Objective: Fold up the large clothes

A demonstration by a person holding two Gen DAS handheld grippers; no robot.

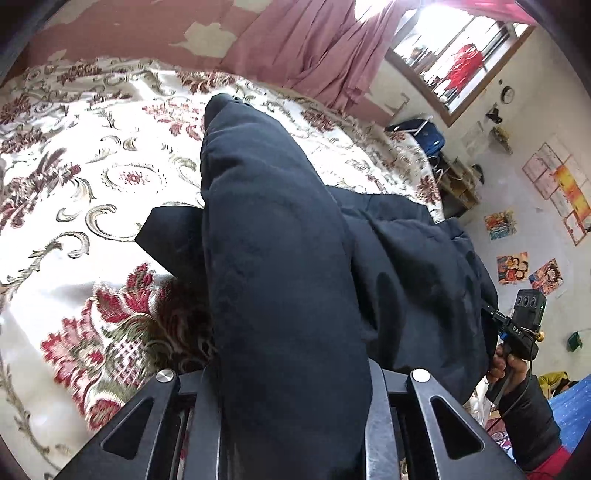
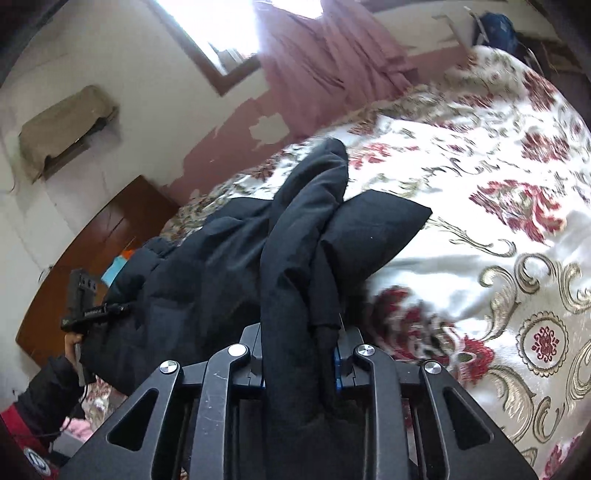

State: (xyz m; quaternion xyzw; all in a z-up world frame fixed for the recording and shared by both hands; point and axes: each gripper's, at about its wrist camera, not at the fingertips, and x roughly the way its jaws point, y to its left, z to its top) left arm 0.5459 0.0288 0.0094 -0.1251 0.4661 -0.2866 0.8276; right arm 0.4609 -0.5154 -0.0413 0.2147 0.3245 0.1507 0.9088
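Floral bedspread (image 1: pixel 92 155) under pink curtain (image 1: pixel 314 48), peeling wall (image 1: pixel 147 33).

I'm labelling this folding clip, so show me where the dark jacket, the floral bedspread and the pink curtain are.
dark jacket (image 1: pixel 280 258): left wrist view, on the padded fold running up from the gripper.
floral bedspread (image 2: pixel 480 229): right wrist view, on bare patterned cloth right of the jacket.
pink curtain (image 1: pixel 303 48): left wrist view, on its hanging pleats.

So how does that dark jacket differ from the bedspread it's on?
The jacket is plain dark navy and puffy; the bedspread is cream with red flowers. The jacket is bunched, pinched by the left gripper and right gripper; the bedspread lies flat. Both are fabric.
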